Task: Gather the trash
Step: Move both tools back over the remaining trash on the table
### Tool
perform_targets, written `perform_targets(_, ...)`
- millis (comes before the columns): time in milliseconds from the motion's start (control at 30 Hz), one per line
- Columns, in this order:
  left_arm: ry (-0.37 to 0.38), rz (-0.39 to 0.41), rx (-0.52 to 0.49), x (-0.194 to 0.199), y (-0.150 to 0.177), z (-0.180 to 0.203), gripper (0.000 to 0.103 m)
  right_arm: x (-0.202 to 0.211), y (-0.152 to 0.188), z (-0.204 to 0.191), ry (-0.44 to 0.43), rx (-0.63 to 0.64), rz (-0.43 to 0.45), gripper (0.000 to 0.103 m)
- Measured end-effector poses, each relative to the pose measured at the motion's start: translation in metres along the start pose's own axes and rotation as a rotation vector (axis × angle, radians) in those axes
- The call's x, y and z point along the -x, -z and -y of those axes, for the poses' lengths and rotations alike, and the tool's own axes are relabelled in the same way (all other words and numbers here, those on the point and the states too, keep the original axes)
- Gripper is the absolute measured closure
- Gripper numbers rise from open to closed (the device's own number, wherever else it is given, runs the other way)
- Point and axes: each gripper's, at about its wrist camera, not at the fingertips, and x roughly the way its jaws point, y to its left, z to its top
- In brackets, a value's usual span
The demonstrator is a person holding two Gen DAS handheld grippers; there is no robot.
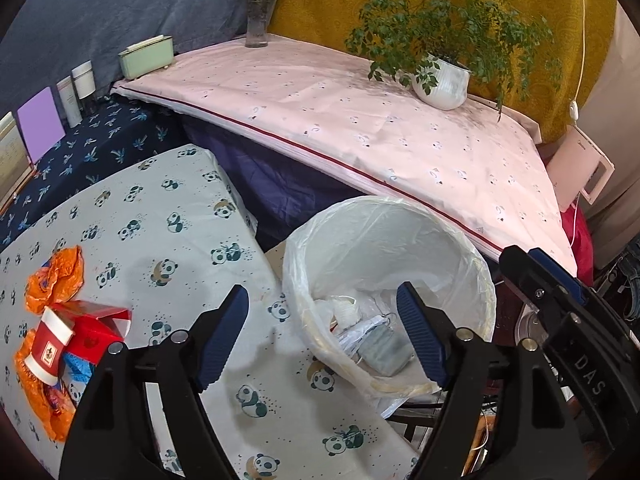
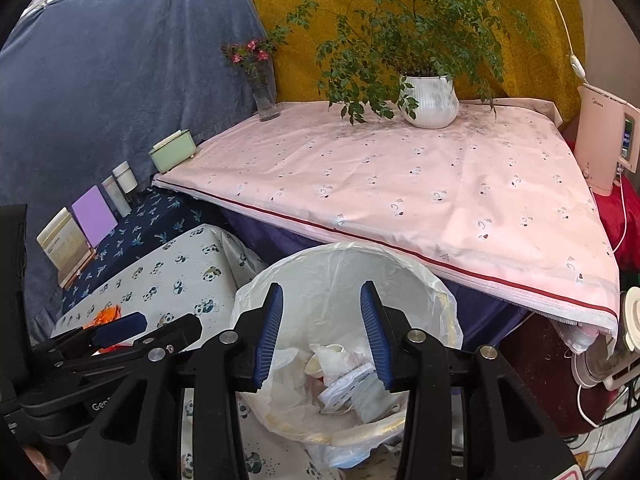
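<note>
Left tongs point(image 1: 322, 332): released, jaws wide apart with nothing between them, poised over the near edge of the bin point(image 1: 476, 280) and the panda cloth point(image 1: 168, 216). Right tongs point(image 2: 322, 332): released, jaws parted and empty, directly above the bin's mouth. Just below and between the right tongs' fingers lies the collected trash point(image 2: 344, 376): crumpled paper, a small cup and wrappers resting on the white liner point(image 2: 440, 300) inside the bin. To the left of the left tongs, on the panda cloth, uncollected trash remains: a red-and-white paper cup point(image 1: 50, 346) lying against a red box point(image 1: 94, 330), with orange wrappers point(image 1: 54, 276) around them. Beyond the bin, a pink cloth point(image 1: 360, 128) covers a raised surface. At its far edge stand a potted plant point(image 1: 442, 84) and a glass vase of flowers point(image 1: 258, 20); further left, a green box point(image 1: 146, 56).
</note>
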Motion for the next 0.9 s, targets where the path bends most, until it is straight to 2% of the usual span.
perform_targets(200, -0.024, 0.013, 0.041, 0.013, 0.007, -0.023, 0.029, 0.005, 0.003, -0.019, -0.019, 0.031, 0.0, 0.059)
perform_targets(333, -0.053, 0.026, 0.073, 0.024, 0.013, -0.042, 0.024, 0.01, 0.005, -0.036, -0.037, 0.057, 0.0, 0.057)
perform_targets(600, -0.122, 0.036, 0.171, 0.048, 0.032, -0.094, 0.023, 0.016, 0.016, -0.079, -0.091, 0.12, -0.01, 0.053)
perform_targets(900, -0.216, 0.045, 0.292, 0.075, 0.062, -0.161, 0.017, 0.016, 0.038, -0.136, -0.169, 0.201, -0.053, 0.049)
